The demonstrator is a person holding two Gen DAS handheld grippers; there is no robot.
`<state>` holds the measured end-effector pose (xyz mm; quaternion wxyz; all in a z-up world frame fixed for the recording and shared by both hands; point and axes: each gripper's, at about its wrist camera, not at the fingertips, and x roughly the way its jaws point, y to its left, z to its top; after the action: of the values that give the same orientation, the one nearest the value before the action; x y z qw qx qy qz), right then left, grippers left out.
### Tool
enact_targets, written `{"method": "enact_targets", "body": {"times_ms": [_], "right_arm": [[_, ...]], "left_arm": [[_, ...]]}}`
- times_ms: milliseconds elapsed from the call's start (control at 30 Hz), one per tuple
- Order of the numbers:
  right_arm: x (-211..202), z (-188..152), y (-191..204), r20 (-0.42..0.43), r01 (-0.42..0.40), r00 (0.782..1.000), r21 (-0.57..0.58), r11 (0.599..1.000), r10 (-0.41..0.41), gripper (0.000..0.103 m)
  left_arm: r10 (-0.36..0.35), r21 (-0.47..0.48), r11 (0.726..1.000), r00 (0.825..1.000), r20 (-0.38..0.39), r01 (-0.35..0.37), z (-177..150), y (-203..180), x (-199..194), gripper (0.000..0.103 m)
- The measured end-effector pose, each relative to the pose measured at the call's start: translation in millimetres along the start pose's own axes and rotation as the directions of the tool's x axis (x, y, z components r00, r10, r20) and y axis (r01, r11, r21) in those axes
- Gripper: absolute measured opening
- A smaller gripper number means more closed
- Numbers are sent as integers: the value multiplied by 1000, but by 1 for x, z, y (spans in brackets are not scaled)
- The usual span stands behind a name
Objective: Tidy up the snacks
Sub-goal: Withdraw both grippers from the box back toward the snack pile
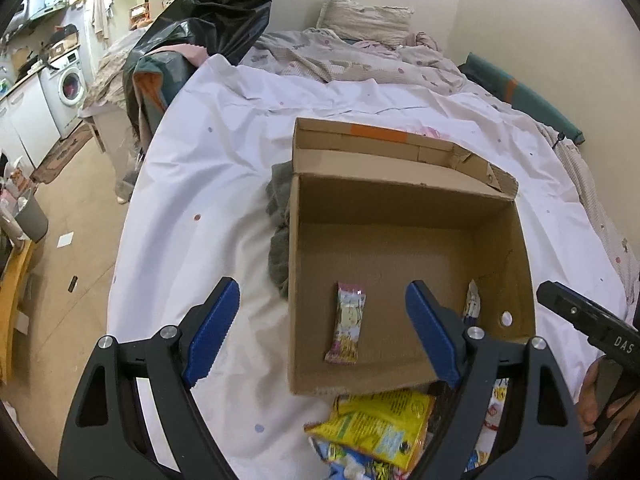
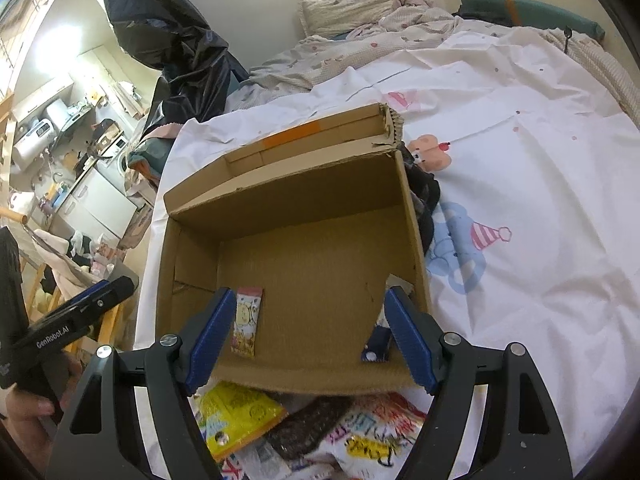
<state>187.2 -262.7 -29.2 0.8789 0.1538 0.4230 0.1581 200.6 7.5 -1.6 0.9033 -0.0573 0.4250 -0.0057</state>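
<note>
1. The left gripper (image 1: 322, 330) stood released, its blue pads spread wide with nothing pressed between them, and it hovered over the near left corner of the cardboard box (image 1: 400, 200).
2. The right gripper (image 2: 310, 338) was likewise released and empty, poised over the near wall of the same box (image 2: 280, 200).
3. Inside the box, a pink snack bar (image 1: 346, 322) lay flat on the floor, between the left gripper's fingers as that camera saw it. In the right view the same bar (image 2: 246, 322) sat just inside the right gripper's left finger.
4. A second packet (image 1: 472, 300) leaned in the box's right near corner. The left view showed only its pale upper end beyond the right finger; the right view showed its dark blue lower part (image 2: 378, 342) beside that gripper's right finger.
5. Below both grippers, outside the box, loose snacks lay on the white sheet (image 1: 224, 168). A yellow bag (image 1: 384, 428) appeared in both views (image 2: 236, 416).
6. Only the right view showed a dark brown packet (image 2: 308, 428) and a pink-striped wrapper (image 2: 384, 428) beside the yellow bag.
7. Only the left view showed grey cloth (image 1: 280, 232) against the box's left wall.
8. Each camera caught the other gripper at its edge.
</note>
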Motion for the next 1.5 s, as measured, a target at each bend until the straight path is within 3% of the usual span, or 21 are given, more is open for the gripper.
{"method": "enact_targets", "body": {"times_ms": [100,433,733,867,1000,1067,1100,1300,1467,1500], "right_arm": [[-8,-8,-4,-8,-4,1000,20,1000,4,79],[-30,-35,-13,-28,-11,1000,74,997,13,80],[-32,-55,-30,-83,15,997,120,993,-5,81],[-32,-61,-37,-100,37,995,127,991,-25,81],[-32,-62,-42,-110,53,993,130,990,-39,81],[-32,-62,-42,-112,52,993,136,989,-37,81],[-32,-62,-42,-111,50,993,135,990,-35,81],[-31,-62,-40,-111,50,993,122,991,-37,81],[-30,-62,-40,-111,52,993,120,991,-38,81],[-30,-62,-40,-112,51,993,121,991,-37,81]], "left_arm": [[-25,-17,1000,1000,-9,25,-8,5,-9,83],[10,-35,999,1000,-14,-10,-33,16,-30,83],[-18,-100,995,991,-132,5,-59,35,-20,83],[-59,-131,991,961,-271,24,-83,36,1,83],[-172,-115,984,887,-429,136,-114,11,23,83],[-187,-79,982,852,-488,170,-128,-7,30,83],[-183,-62,982,844,-504,176,-134,-14,31,83],[-63,90,987,844,-532,130,-151,-46,44,83],[-58,81,989,839,-541,121,-151,-45,49,85],[-52,79,991,838,-544,113,-152,-45,50,89]]}}
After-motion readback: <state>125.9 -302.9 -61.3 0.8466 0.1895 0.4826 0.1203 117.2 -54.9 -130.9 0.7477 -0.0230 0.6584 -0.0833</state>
